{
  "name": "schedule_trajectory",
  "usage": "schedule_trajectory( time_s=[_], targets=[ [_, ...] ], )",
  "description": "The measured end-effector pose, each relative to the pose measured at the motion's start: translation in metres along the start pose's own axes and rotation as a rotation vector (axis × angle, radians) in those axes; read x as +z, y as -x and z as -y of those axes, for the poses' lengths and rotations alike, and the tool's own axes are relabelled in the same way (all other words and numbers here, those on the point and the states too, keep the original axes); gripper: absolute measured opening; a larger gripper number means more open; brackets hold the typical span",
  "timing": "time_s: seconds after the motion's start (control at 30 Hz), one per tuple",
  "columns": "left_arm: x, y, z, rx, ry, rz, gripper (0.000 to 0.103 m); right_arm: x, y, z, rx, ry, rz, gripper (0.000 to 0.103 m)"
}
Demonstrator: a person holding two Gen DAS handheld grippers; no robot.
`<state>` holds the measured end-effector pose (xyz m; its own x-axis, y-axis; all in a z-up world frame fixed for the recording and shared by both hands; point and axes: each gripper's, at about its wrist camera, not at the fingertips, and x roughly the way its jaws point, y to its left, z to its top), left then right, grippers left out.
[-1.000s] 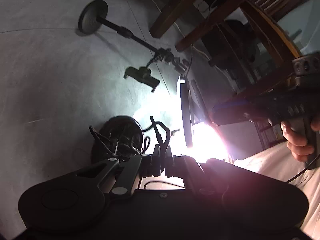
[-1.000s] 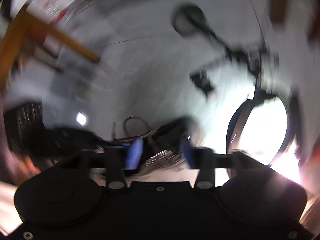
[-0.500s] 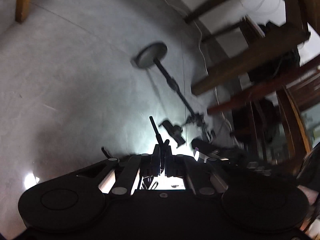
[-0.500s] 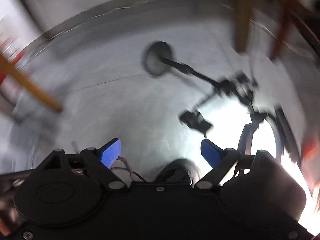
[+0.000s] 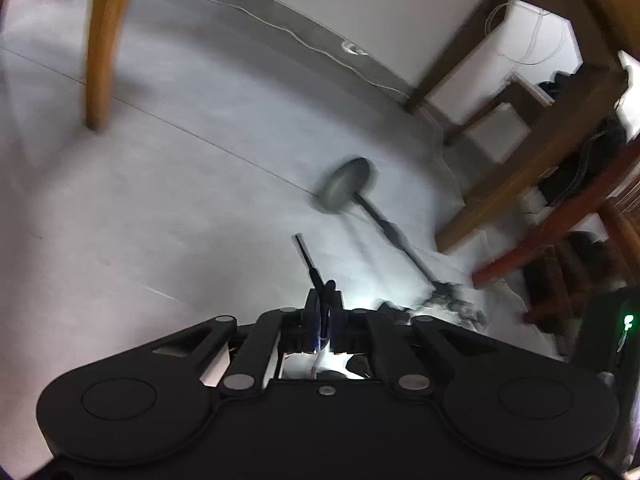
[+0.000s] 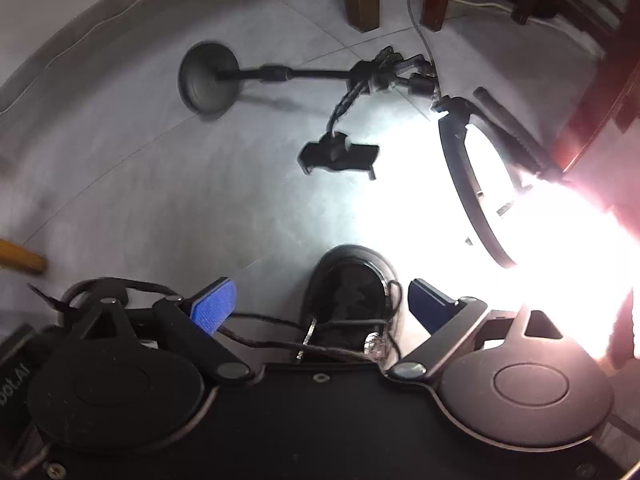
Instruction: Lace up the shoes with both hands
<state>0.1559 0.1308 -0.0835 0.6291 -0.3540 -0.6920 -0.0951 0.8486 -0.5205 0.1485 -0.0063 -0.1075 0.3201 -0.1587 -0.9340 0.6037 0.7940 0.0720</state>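
Note:
In the right wrist view a black shoe (image 6: 352,280) stands on the grey floor, toe pointing away, just ahead of and between my right gripper's (image 6: 320,300) open blue pads (image 6: 214,304). A black lace (image 6: 260,320) runs from the shoe's eyelets leftward past the left pad. In the left wrist view my left gripper (image 5: 323,312) is shut on the black lace end (image 5: 308,258), whose stiff tip sticks up above the fingers. The shoe is hidden in that view.
A ring light (image 6: 476,188) on a black floor stand with a round base (image 6: 208,76) glares at the right, with a phone clamp (image 6: 340,154) beside it. The stand's base (image 5: 346,186) and wooden furniture legs (image 5: 100,40) show in the left view.
The left gripper has lifted and tilted up with the lace end held, so the shoe dropped out of its view. The right gripper has opened and steadied above the shoe.

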Motion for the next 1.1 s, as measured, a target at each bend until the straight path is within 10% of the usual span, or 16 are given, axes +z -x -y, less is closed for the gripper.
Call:
schedule_trajectory(
  time_s=[0.53, 1.1],
  targets=[
    [-0.006, 0.005, -0.017, 0.009, 0.038, 0.026, 0.003, 0.002, -0.01, -0.002, 0.029, 0.079, -0.078, 0.096],
    [0.071, 0.056, 0.084, 0.169, -0.289, -0.245, 0.004, 0.054, 0.086, 0.016, 0.113, 0.44, -0.139, 0.096]
  ],
)
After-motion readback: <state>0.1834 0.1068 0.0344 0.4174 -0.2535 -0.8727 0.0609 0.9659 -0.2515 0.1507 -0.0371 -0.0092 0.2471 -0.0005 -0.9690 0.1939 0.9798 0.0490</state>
